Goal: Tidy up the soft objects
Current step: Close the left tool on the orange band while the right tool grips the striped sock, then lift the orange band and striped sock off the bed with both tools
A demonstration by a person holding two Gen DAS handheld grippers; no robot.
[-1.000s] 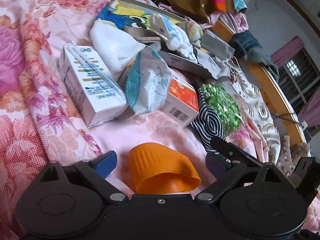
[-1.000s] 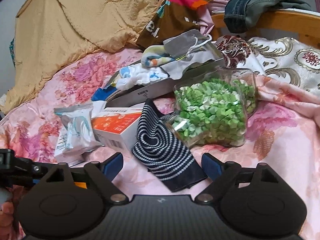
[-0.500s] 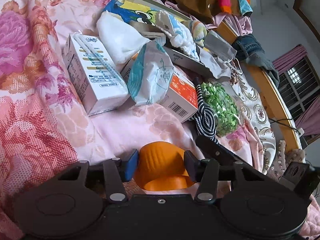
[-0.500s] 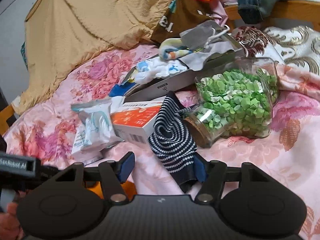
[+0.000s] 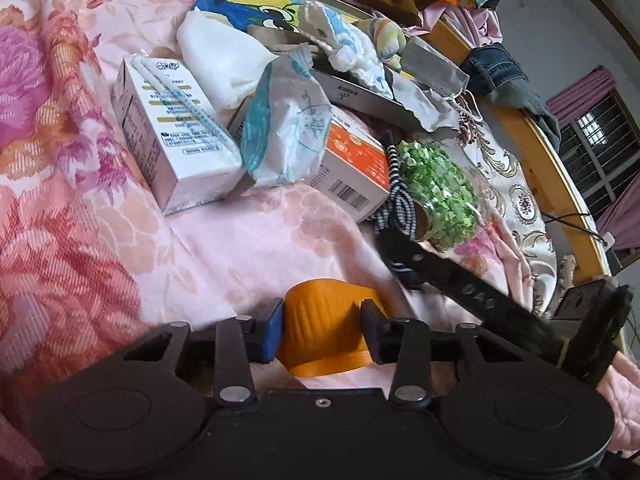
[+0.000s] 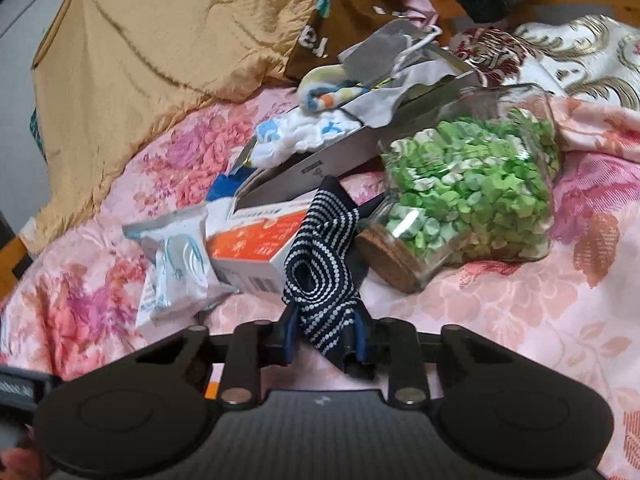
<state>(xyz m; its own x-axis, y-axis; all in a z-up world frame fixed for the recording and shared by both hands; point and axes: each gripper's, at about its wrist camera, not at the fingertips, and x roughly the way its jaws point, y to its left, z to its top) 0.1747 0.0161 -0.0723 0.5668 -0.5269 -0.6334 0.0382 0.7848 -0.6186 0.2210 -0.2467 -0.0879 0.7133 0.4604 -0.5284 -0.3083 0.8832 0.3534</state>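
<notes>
The left gripper [image 5: 323,330] had its jaws drawn in narrow and closing on the ribbed orange cup [image 5: 326,326], which lay on its side on the pink floral bedspread [image 5: 248,240] with one pad against each flank. The right gripper [image 6: 324,338] was closing its jaws narrowly on the near end of the navy striped sock [image 6: 318,280]; the pads pressed the fabric from both sides, and the rest of the sock rose away from them, draped against the orange-and-white carton [image 6: 256,244] and just beside the corked glass jar of green paper stars [image 6: 468,196]. In the left wrist view the right gripper's black finger [image 5: 460,284] reached in at the sock's lower end.
</notes>
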